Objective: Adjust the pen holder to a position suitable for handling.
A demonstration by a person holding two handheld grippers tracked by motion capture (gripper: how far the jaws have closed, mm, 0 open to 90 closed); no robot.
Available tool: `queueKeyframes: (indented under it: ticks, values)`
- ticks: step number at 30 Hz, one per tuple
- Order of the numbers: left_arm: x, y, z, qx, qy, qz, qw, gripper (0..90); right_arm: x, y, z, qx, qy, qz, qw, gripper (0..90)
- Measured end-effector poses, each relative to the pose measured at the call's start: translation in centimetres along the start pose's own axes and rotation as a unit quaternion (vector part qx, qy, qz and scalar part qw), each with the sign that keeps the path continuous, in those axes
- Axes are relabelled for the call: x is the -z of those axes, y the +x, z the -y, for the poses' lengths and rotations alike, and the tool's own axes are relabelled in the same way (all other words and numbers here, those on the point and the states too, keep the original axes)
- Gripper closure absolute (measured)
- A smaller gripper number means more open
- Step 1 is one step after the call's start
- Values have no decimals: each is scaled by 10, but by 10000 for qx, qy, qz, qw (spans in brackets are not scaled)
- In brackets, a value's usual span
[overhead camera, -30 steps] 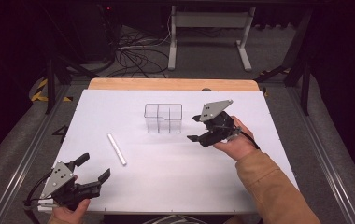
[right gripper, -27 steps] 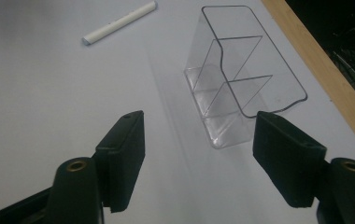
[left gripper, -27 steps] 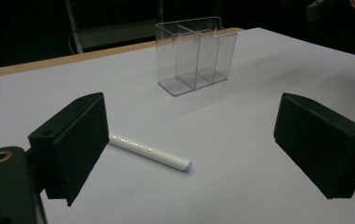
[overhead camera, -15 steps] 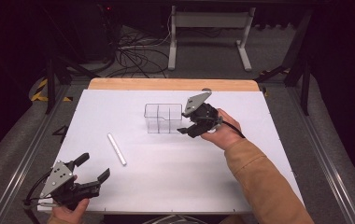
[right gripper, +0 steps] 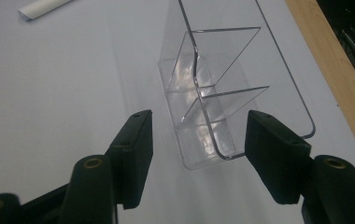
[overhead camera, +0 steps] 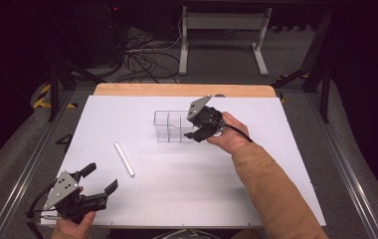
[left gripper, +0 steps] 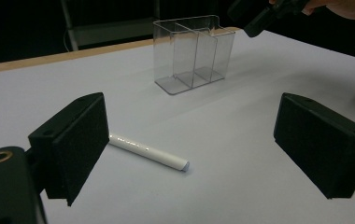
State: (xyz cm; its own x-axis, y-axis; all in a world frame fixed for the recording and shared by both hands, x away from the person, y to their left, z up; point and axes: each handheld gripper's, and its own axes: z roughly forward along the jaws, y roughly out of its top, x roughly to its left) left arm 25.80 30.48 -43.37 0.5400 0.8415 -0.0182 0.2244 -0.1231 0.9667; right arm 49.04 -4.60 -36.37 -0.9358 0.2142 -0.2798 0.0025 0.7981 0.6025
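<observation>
A: Progress first, from the high view. The right gripper (overhead camera: 200,130) hangs at the right end of the clear organizer (overhead camera: 173,126), jaws spread and nothing between them. The left gripper (overhead camera: 95,183) waits at the near left corner of the table (overhead camera: 286,164), jaws also wide apart. The white marker (overhead camera: 124,159) lies flat on the table between the two, well apart from the organizer. I'd judge the work barely begun: nothing is gripped, nothing is stowed.

B: And the left gripper view?

A: Its jaws stand wide, with the marker (left gripper: 148,151) lying on the table beyond them, untouched. Farther back the organizer (left gripper: 193,53) stands upright, with two dividers making three slots, and every slot looks empty.

B: Right gripper view?

A: The jaws straddle the organizer's (right gripper: 222,93) near end without touching it. The compartments show bare plastic all the way down. A tip of the marker (right gripper: 40,8) peeks in at the top left.

B: So what's left?

A: My guess is steadying the organizer, then picking up the marker and dropping it into a slot.
</observation>
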Motion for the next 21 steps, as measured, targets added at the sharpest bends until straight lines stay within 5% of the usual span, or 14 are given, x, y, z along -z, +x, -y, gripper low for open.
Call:
queueKeyframes:
  ticks: [21]
  values:
    - [-1,0,0,-11,4,24,10000,113,-24,-14,2,-229,113,-290,9993,525]
